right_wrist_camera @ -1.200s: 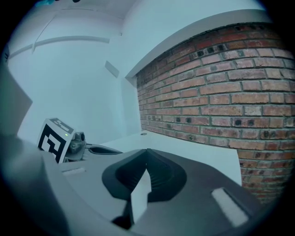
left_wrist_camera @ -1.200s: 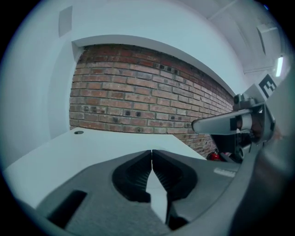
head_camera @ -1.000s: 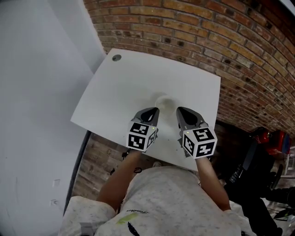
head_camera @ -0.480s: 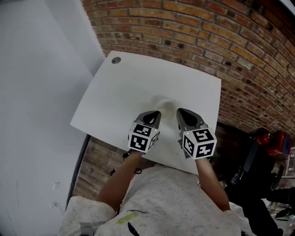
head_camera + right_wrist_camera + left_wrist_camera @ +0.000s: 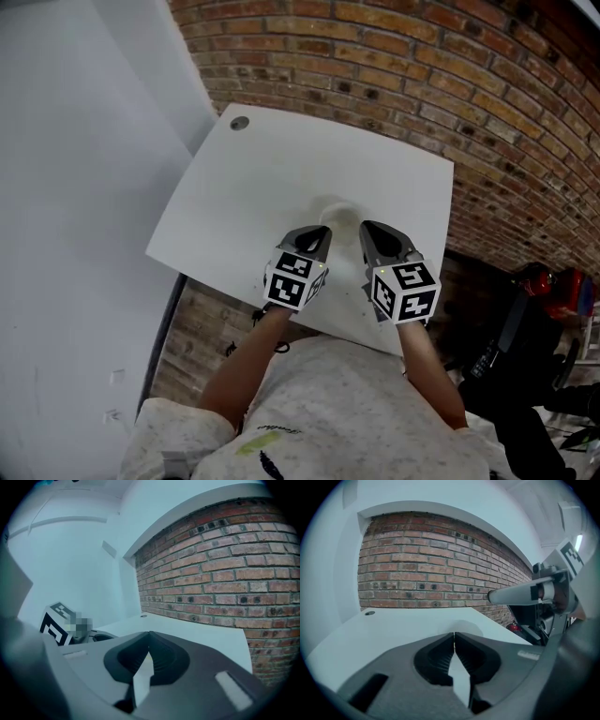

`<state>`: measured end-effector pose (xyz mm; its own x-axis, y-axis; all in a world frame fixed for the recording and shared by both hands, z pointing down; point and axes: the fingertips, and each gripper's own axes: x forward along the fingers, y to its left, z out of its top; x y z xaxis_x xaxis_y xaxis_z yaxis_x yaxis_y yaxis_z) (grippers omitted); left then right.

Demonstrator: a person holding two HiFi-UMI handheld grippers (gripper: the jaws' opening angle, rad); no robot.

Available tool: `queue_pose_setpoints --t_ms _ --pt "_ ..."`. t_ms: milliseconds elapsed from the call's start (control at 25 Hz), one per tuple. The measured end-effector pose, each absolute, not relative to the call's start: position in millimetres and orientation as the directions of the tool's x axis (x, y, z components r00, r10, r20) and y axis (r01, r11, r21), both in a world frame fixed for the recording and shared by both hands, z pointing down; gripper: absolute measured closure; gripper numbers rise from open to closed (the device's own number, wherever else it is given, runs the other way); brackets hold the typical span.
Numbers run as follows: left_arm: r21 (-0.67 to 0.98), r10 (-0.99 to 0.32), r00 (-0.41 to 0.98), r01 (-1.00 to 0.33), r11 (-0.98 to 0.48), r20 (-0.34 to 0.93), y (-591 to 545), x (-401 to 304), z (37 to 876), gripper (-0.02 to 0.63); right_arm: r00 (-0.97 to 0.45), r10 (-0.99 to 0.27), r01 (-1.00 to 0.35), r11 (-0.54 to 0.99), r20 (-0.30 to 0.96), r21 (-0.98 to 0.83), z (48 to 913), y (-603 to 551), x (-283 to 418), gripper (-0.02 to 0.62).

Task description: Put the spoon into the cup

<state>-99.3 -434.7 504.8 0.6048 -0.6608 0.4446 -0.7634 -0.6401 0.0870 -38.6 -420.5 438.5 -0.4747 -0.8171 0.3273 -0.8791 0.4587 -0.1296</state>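
Note:
A white cup (image 5: 333, 208) stands on the white table (image 5: 253, 197), pale and hard to tell from the top; the left gripper view shows its rim (image 5: 466, 624) just beyond the jaws. I see no spoon in any view. My left gripper (image 5: 318, 231) hovers just near and left of the cup, jaws closed together with nothing between them (image 5: 454, 633). My right gripper (image 5: 367, 226) sits beside it, just right of the cup, also shut and empty (image 5: 149, 633). Both marker cubes hang over the table's near edge.
A small round grommet (image 5: 239, 123) marks the table's far left corner. A brick wall (image 5: 422, 84) runs behind and to the right of the table, a plain white wall (image 5: 75, 187) to the left. Dark equipment (image 5: 520, 328) lies on the floor at right.
My left gripper has drifted slightly right and toward me. The right gripper has held its place; both stay shut.

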Motion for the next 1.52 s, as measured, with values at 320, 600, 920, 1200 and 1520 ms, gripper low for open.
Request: queue_pose_setpoints --t_ms 320,600,920,1200,1520 --pt "0.081 -0.664 0.607 -0.761 -0.644 0.437 -434.7 -99.8 501.5 0.555 -0.476 -0.818 -0.879 0.457 0.321 -0.138 437.2 -420.5 -38.4 0.584" --pt "0.079 -0.688 0.596 -0.777 -0.625 0.414 -431.2 -105.6 491.3 0.554 -0.479 -0.814 -0.877 0.460 0.328 -0.140 438.0 -415.2 -38.4 0.584" --pt "0.102 -0.729 0.582 -0.801 -0.590 0.360 -418.2 -114.7 468.8 0.555 -0.507 -0.796 -0.860 0.493 0.332 -0.130 432.1 -403.1 -47.1 0.584" --pt "0.099 -0.767 0.550 -0.828 -0.552 0.331 -400.1 -113.2 454.5 0.577 -0.533 -0.783 -0.844 0.520 0.322 -0.133 427.8 -389.0 -40.9 0.585" --pt "0.076 -0.804 0.511 -0.854 -0.514 0.306 -376.2 -92.0 436.8 0.601 -0.576 -0.756 -0.815 0.563 0.312 -0.141 422.7 -365.7 -21.6 0.585"
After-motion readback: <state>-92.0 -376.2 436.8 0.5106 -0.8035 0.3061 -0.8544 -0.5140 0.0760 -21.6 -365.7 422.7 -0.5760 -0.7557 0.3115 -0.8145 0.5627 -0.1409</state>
